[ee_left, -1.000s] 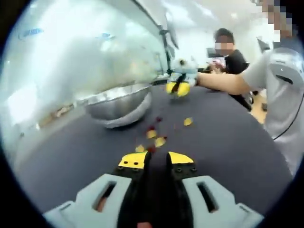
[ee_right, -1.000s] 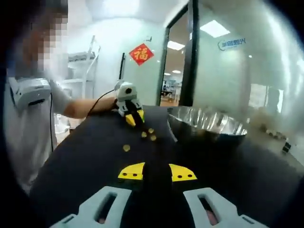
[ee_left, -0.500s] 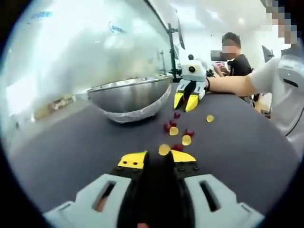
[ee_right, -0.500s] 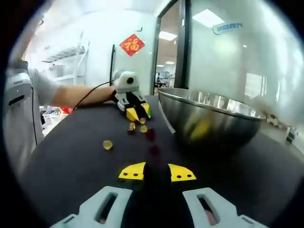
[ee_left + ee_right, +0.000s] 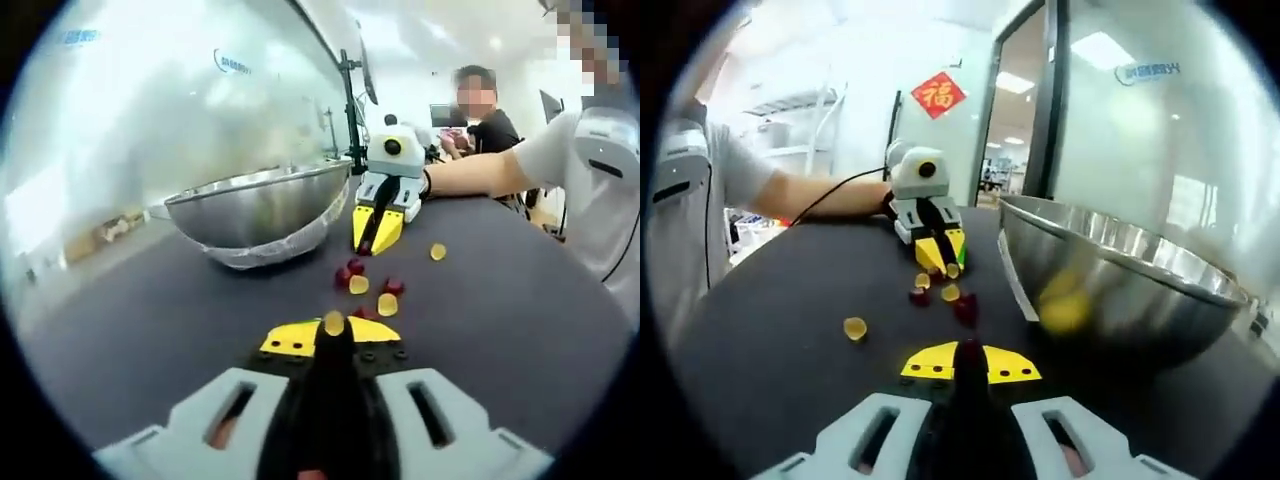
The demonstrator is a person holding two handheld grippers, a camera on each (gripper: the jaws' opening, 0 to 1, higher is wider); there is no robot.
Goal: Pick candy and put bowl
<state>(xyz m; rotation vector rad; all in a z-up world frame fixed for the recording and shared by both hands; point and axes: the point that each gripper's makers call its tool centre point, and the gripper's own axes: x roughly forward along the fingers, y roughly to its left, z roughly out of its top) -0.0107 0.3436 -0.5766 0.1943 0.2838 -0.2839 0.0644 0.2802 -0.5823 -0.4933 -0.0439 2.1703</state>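
At lower centre of the left gripper view, the left gripper (image 5: 335,327) has its fingers pinched on a yellow candy (image 5: 334,322); the right gripper (image 5: 970,357) likewise clamps a dark red candy (image 5: 969,352). Such small, rounded pieces could squirt free during the lift to the steel bowl (image 5: 262,204). Loose red and yellow candies (image 5: 360,284) lie mid-frame on the dark tabletop (image 5: 500,300).

Bowl (image 5: 1120,290) was polished metal, mirror-bright, reflecting yellow candy in its wall. Worktop (image 5: 520,300) was dark, matt, smooth. Candies (image 5: 367,284) looked glossy, gummy, translucent red and yellow. Left claw (image 5: 333,335) had matt yellow plastic tips on pale grey plastic body; right claw (image 5: 970,362) likewise. Wall (image 5: 1140,150) behind worktop's far edge looked like frosted glass.
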